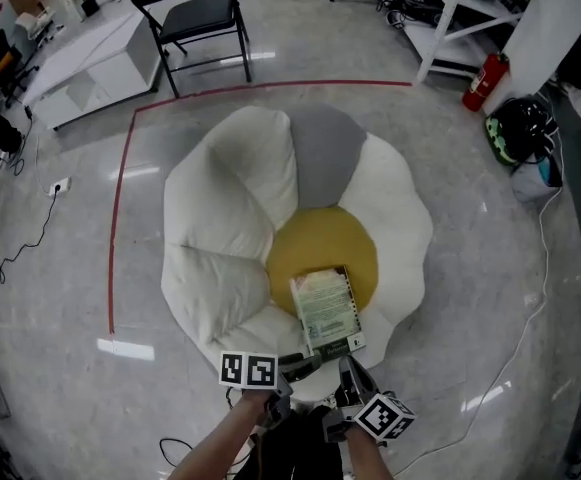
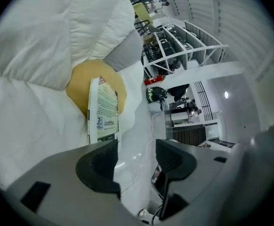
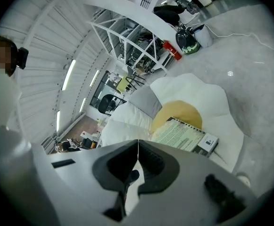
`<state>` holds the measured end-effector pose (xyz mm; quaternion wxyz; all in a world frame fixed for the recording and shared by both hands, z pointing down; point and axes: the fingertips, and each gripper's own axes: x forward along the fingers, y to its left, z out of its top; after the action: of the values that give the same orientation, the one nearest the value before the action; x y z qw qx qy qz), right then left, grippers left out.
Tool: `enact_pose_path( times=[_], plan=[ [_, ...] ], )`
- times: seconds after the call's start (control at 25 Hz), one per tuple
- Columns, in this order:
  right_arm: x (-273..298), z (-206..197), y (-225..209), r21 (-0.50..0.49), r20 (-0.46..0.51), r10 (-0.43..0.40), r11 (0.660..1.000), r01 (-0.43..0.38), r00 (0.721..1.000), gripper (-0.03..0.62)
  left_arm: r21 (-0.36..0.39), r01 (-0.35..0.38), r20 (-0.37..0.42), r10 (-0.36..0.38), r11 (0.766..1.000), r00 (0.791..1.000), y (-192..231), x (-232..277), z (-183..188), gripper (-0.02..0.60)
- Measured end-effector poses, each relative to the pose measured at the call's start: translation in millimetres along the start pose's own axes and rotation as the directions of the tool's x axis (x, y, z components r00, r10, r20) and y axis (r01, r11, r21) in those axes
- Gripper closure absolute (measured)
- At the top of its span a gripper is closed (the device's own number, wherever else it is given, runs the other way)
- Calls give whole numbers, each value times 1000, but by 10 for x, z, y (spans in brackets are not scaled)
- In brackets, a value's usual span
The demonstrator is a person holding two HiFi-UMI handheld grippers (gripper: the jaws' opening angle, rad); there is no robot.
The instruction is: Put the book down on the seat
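Note:
The book [image 1: 325, 311], pale green with a spiral spine, lies flat on the flower-shaped seat [image 1: 220, 218], half on its yellow centre and half on the front white petal. No gripper touches it. My left gripper [image 1: 296, 364] hovers just in front of the book's near edge with its jaws open and nothing between them. The left gripper view shows the open left gripper [image 2: 137, 158] with the book [image 2: 103, 109] beyond it. My right gripper [image 1: 351, 374] is beside it, shut and empty. In the right gripper view, the closed right gripper [image 3: 137, 150] stands short of the book [image 3: 184, 135].
A black folding chair [image 1: 195, 18] and a white cabinet [image 1: 90, 58] stand behind the seat. Red tape [image 1: 120, 198] marks the floor at left. At the right are a white shelf frame [image 1: 450, 18], a red fire extinguisher [image 1: 484, 80] and a dark bag [image 1: 520, 128]. Cables cross the floor.

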<state>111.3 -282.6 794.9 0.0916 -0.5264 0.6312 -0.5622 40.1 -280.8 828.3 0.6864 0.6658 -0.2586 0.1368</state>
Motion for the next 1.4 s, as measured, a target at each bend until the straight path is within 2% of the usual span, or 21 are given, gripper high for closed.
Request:
enact_pose_path(
  times=[0.32, 0.44, 0.68, 0.92, 1.12, 1.24, 1.4],
  plan=[
    [-403, 146, 702, -11, 28, 3, 1000, -2, 1000, 582, 45, -6, 63, 3, 999, 998, -737, -563, 9, 512],
    [-638, 217, 1001, -4, 38, 23, 1000, -23, 999, 582, 73, -13, 80, 7, 997, 997, -1041, -803, -10, 553],
    [-1285, 387, 1643, -55, 44, 61, 997, -58, 997, 582, 186, 4, 99, -23, 982, 995, -1792, -1306, -105, 571],
    [-1862, 684, 2325, -95, 126, 140, 987, -128, 982, 582, 297, 46, 122, -85, 954, 989, -2526, -1758, -258, 571],
    [-2257, 823, 2841, -177, 153, 213, 967, -186, 965, 582, 340, 72, 187, -143, 938, 972, -3014, -2124, -375, 571],
    [-2522, 791, 3080, -231, 144, 245, 950, -208, 959, 582, 365, 74, 217, -163, 928, 963, -3216, -2326, -499, 571],
    [-2778, 663, 3221, -305, 113, 270, 925, -225, 956, 582, 408, 41, 234, -147, 912, 961, -3256, -2481, -650, 571]
  ],
)
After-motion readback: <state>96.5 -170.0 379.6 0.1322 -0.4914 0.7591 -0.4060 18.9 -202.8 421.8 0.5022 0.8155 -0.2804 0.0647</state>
